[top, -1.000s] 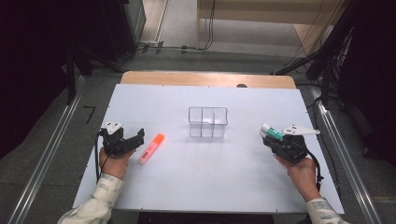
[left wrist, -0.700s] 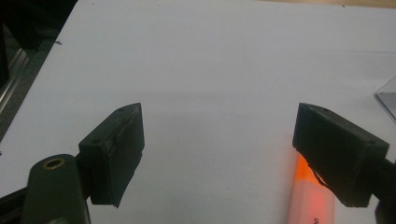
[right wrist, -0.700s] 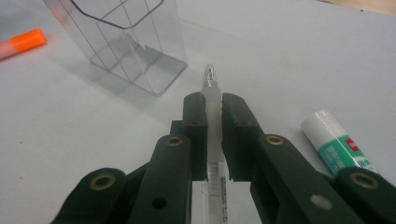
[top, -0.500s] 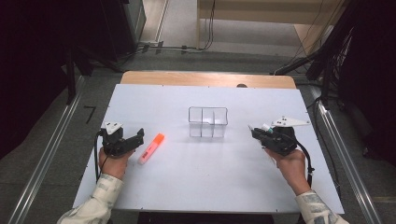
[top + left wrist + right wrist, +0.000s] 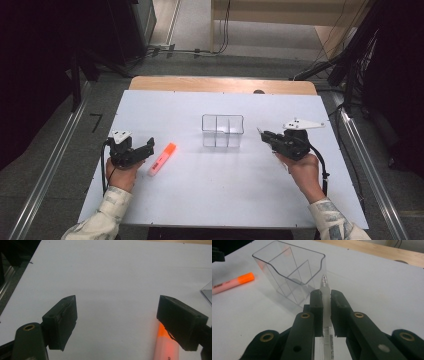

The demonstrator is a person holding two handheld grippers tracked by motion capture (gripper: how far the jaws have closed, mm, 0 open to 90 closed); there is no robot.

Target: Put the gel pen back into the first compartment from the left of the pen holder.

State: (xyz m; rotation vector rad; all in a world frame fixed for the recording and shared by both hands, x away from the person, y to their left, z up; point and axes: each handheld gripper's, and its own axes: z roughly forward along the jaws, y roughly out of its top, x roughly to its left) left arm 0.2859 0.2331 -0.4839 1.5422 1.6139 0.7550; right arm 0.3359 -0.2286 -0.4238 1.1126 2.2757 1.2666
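Note:
A clear three-compartment organizer (image 5: 222, 131) stands mid-table, seen close in the right gripper view as organizer (image 5: 289, 270). My right gripper (image 5: 265, 136) is just to its right, shut on a translucent pen (image 5: 325, 285) whose tip points at the organizer's near wall. An orange highlighter (image 5: 162, 159) lies flat left of centre. My left gripper (image 5: 149, 146) rests beside it, open, with its jaws wide apart; in the left gripper view the left gripper (image 5: 117, 322) has the highlighter (image 5: 166, 347) partly under the right-hand jaw, with bare table between the jaws.
The white table top (image 5: 225, 200) has a wooden strip (image 5: 220, 84) along its far edge. Metal rails run down both sides. The highlighter (image 5: 233, 283) lies left of the organizer in the right gripper view.
My right gripper has carried the pen leftward and a little upward, closer to the organizer. The left gripper and the highlighter have stayed put.

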